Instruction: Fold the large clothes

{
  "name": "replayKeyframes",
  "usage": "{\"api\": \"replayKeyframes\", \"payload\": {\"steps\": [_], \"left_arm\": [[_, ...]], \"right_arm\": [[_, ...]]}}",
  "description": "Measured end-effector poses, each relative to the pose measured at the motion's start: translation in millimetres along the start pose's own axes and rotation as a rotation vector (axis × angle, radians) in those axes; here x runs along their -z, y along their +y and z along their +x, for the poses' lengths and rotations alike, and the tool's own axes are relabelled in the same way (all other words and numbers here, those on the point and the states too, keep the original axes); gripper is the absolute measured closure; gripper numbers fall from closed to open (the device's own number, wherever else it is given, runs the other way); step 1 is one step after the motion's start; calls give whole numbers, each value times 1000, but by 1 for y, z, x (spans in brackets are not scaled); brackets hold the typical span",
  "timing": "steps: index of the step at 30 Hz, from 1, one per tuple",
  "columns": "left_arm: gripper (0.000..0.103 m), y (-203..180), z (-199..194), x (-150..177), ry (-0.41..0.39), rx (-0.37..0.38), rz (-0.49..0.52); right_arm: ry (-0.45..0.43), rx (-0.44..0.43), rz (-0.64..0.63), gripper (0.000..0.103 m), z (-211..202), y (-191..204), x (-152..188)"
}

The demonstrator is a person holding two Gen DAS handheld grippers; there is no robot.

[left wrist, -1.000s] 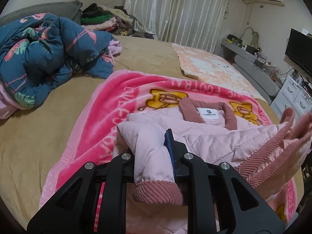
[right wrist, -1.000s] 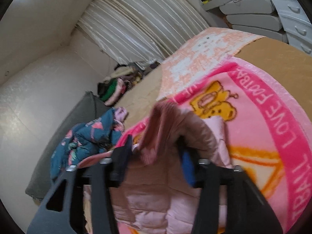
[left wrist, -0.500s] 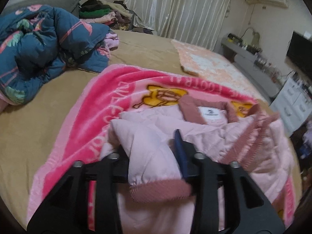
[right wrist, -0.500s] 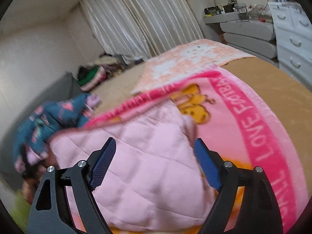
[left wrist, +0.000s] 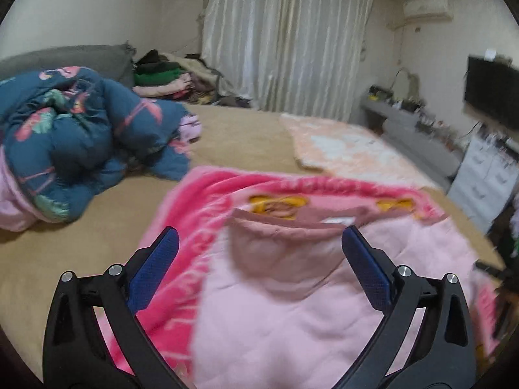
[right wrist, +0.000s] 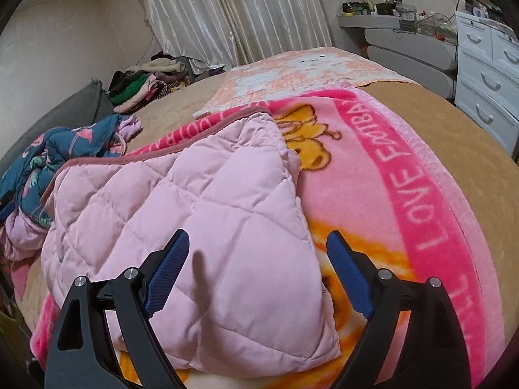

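Note:
A pale pink quilted jacket (left wrist: 292, 317) with a dusty-pink collar (left wrist: 282, 227) lies folded on a bright pink cartoon blanket (left wrist: 201, 207). My left gripper (left wrist: 259, 231) hovers over the jacket, its jaws opening wide with nothing pinched between the blue pads. In the right wrist view the jacket (right wrist: 201, 194) shows its quilted back and dusty-pink trim on the blanket (right wrist: 389, 178). My right gripper (right wrist: 258, 235) hangs just above the jacket's near right corner. Its jaws are also opening and the pads are clear of the fabric.
A bunched blue floral duvet (left wrist: 71, 136) lies at the left on the tan bed sheet (left wrist: 65, 243). A pile of clothes (left wrist: 165, 77) sits at the back, a peach blanket (left wrist: 350, 152) beyond the jacket. White drawers (right wrist: 486, 74) and a dark screen (left wrist: 493, 97) stand at the right.
Both grippers let go of the ribbed sleeve cuffs and spread wide. The left one drew back and rose. The right one levelled out and sank toward the jacket, which now lies folded flat.

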State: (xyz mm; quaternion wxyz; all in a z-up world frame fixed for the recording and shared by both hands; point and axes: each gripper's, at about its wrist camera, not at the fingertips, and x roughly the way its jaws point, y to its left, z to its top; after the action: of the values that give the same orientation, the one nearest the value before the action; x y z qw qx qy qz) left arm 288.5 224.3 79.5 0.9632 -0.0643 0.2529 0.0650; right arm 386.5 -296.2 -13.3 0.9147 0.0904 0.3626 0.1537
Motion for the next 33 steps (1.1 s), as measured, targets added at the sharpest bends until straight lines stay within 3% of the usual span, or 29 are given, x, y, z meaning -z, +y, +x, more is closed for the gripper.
{"api": "replayKeyframes", "payload": {"steps": [6, 9, 19, 25, 27, 28, 29, 31, 33], "left_arm": [[9, 30, 35, 51, 170, -83, 18], [9, 38, 43, 73, 223, -83, 18], [9, 26, 51, 101, 288, -6, 36], [9, 32, 62, 107, 322, 42, -2], [23, 34, 64, 110, 328, 67, -25], [55, 35, 64, 112, 328, 92, -51], [76, 34, 65, 112, 326, 94, -61], [90, 28, 63, 109, 304, 91, -56], [93, 23, 57, 96, 254, 85, -46]], "right_arm": [[5, 21, -38, 17, 1, 6, 7], [10, 37, -73, 17, 1, 9, 10], [23, 47, -88, 16, 0, 7, 19], [25, 33, -109, 19, 0, 6, 23], [19, 31, -124, 38, 0, 7, 25], [19, 37, -127, 55, 2, 7, 26], [26, 39, -131, 71, 4, 8, 27], [12, 47, -138, 80, 4, 13, 25], [-25, 59, -143, 85, 2, 19, 15]]}}
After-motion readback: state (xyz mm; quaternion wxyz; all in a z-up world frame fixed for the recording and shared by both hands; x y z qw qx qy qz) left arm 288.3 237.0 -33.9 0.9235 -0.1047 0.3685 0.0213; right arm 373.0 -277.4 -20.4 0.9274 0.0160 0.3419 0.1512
